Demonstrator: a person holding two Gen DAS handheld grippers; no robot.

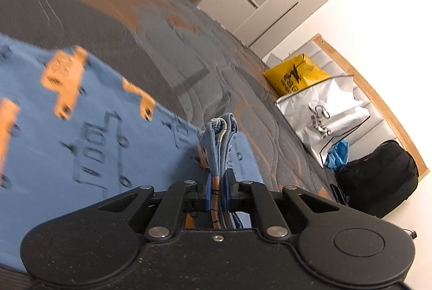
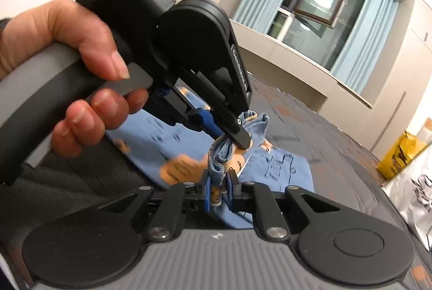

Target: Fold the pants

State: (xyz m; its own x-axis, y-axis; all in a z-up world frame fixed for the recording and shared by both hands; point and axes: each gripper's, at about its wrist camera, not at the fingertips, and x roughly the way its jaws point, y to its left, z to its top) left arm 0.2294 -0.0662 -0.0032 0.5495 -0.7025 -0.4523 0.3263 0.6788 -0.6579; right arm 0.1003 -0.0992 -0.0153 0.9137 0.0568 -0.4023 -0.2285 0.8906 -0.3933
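Where clamped, pants between hand-held gripper pads

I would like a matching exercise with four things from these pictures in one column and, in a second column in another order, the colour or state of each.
Things:
1. pants
2. bag with black lettering
3. backpack
4. curtains

Colour or state:
A. black, beside the bed
B. pale blue, hanging at the window
C. blue with orange prints, bunched in both jaws
D. yellow

Pairs: 1-C, 2-D, 3-A, 4-B
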